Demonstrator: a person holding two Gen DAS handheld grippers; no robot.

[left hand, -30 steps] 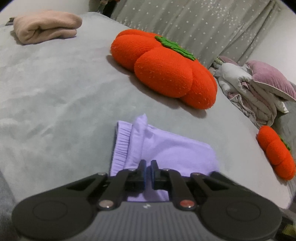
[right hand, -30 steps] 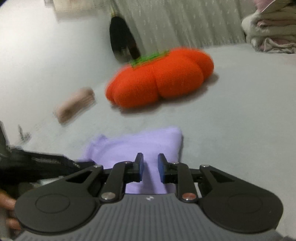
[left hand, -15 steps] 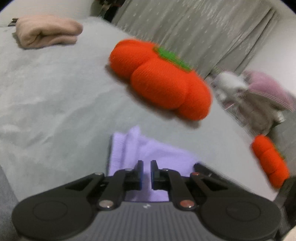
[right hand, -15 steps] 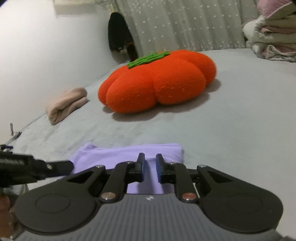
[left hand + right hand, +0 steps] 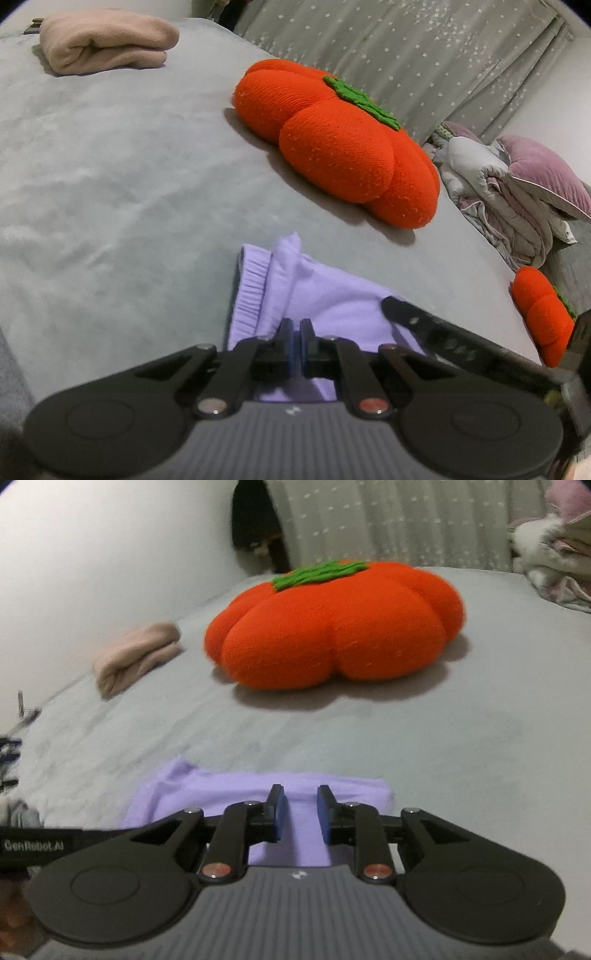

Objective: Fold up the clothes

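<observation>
Left wrist view shows the left claw (image 5: 296,332) nearly shut, right over the folded purple cloth (image 5: 332,295) on the grey bed (image 5: 110,184); whether it pinches the cloth, I cannot tell. The right claw (image 5: 298,805) is open, with the cloth just under and ahead of it.

Parted right tool (image 5: 298,812) over lilac garment (image 5: 221,794)

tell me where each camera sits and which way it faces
Left wrist: on the left gripper, jaws nearly shut, low over the purple garment, facing the pumpkin cushion; right gripper's finger intrudes.
Right wrist: on the right gripper, jaws open, facing the same cushion.
Shared: garment, cushion, folded pink cloth, grey bed.
</observation>
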